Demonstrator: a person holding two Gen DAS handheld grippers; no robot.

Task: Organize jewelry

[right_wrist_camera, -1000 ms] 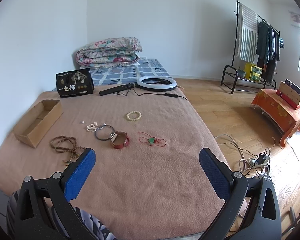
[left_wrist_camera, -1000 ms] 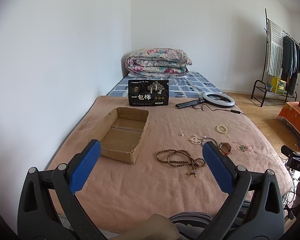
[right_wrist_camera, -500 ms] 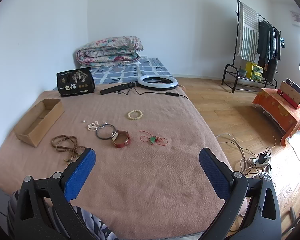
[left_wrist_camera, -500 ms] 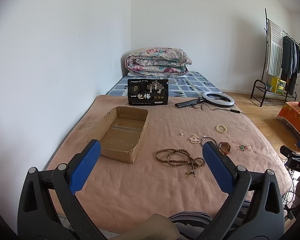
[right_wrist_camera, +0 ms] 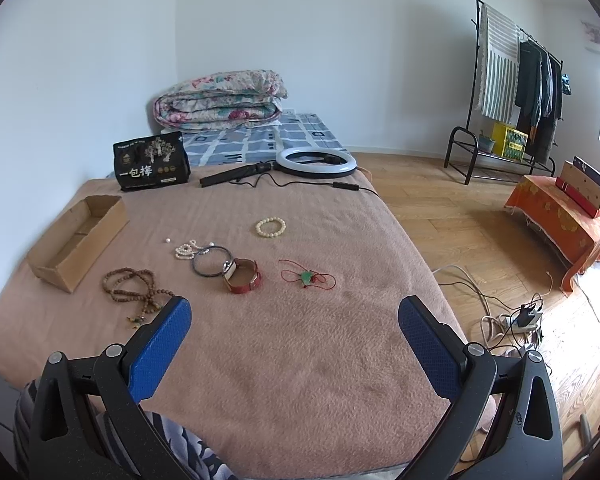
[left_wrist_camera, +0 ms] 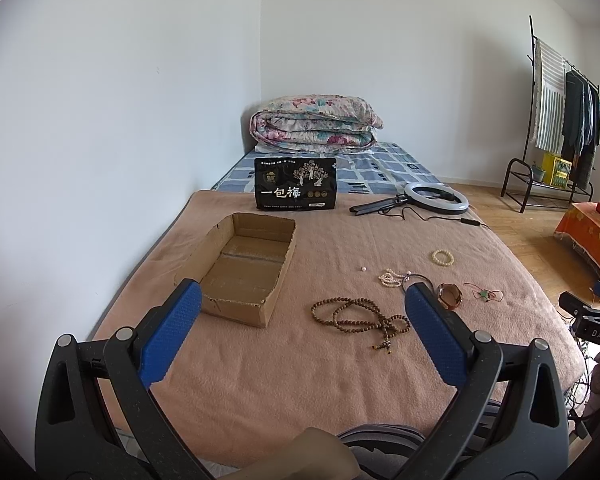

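Hovering over the bed's (right_wrist_camera: 300, 360) near edge, the left gripper (left_wrist_camera: 302, 330) and right gripper (right_wrist_camera: 294, 340) are gaping wide, holding nothing, jewelry (right_wrist_camera: 240, 276) lying mid-bed beside the box (left_wrist_camera: 244, 264)

both wrist cams sit back at the bed's (left_wrist_camera: 260, 380) near edge looking along it, sharing the cardboard box (left_wrist_camera: 240, 268) and beads (right_wrist_camera: 134, 286).

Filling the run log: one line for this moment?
left hand-held gripper open | right hand-held gripper open | jewelry on blanket | cardboard box empty
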